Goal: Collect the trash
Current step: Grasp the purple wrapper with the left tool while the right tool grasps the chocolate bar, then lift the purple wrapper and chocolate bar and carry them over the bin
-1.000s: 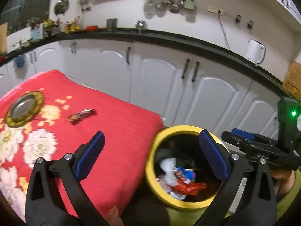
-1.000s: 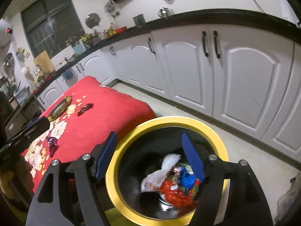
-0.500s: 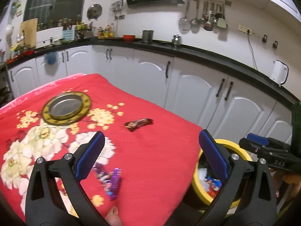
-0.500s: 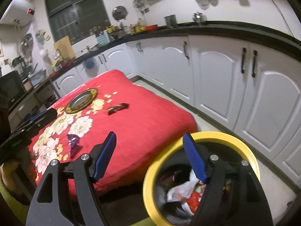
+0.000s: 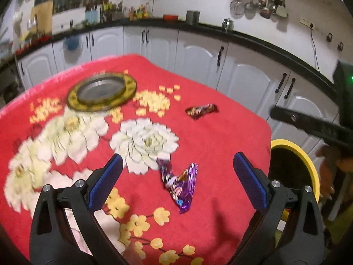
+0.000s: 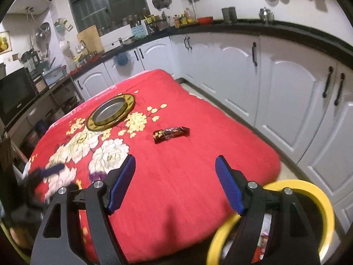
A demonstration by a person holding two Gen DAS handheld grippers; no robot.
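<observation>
Purple wrapper (image 5: 179, 186) between left claw (image 5: 176, 181) fingers

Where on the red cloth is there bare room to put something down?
Free: the plain red stretch between the brown wrapper and the yellow bin, along the cloth's right edge. Crowded: around the round plate, and the near middle, where the purple wrapper lies.

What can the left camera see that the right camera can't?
Only the left wrist view shows the whole purple wrapper, lying between the open left gripper. Only the right wrist view shows the window, the microwave and the open right gripper with nothing between its fingers. Both show the red cloth, the brown wrapper, the plate and the yellow bin.
</observation>
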